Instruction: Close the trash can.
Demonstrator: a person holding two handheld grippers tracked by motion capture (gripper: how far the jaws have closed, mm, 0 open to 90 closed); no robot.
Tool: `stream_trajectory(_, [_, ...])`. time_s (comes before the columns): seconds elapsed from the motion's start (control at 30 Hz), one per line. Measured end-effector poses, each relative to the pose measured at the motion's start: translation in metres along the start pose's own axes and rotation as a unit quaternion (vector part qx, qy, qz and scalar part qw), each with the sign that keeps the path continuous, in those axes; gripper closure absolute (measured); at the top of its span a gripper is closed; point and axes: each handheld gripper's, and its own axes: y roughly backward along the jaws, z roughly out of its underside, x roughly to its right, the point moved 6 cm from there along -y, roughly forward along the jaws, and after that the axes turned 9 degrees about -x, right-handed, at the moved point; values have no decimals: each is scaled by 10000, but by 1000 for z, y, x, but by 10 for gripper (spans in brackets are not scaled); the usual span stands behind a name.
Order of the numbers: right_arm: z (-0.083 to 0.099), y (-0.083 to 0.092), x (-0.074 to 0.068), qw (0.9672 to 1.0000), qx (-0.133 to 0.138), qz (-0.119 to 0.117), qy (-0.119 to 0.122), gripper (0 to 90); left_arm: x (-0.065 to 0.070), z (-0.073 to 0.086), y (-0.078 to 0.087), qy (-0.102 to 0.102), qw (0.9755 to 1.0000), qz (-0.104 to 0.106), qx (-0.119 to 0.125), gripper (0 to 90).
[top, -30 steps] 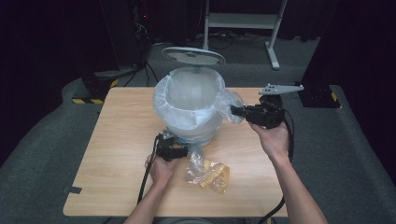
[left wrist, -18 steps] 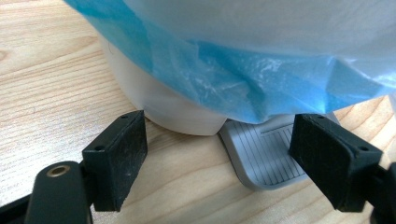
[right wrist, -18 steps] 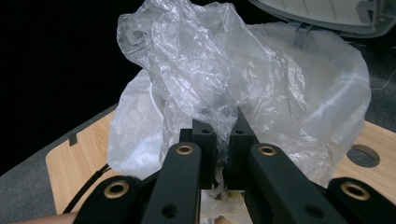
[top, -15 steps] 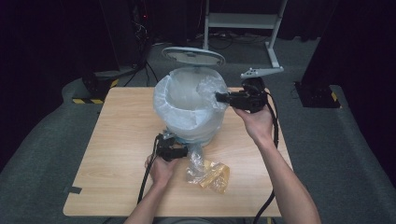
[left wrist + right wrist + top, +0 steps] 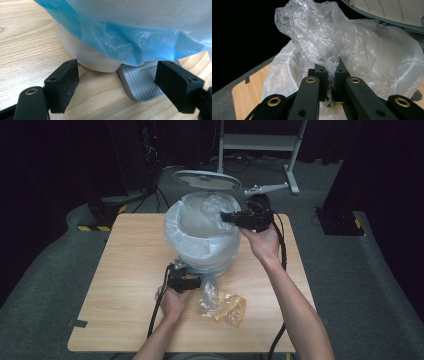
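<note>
Fingers (image 5: 322,75) pinching clear plastic wrapper (image 5: 317,32)

Crinkled glossy plastic liner (image 5: 200,237), matt wood-grain table (image 5: 125,270), ribbed grey pedal (image 5: 140,82)

Your forearms were bare, no sleeves. Your black right gripper (image 5: 223,217) carried a grey three-cornered plate, brass-ringed screw holes and a trailing black cable.

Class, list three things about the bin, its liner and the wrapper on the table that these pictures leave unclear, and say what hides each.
1. Bin inside: high view, the cloudy liner covers it.
2. Pedal far end: left gripper view, the blue liner hangs over it.
3. Liner film between the right hand-held gripper pads: right gripper view, the jaws cover the pinch.
4. Wrapper contents: high view, too small.
</note>
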Motion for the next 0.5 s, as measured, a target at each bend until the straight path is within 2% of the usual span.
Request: stream_trajectory(0.5, [-2,-15,12,9998,-37,75,-173,843,0,0,0,5,10000,7,-1,194])
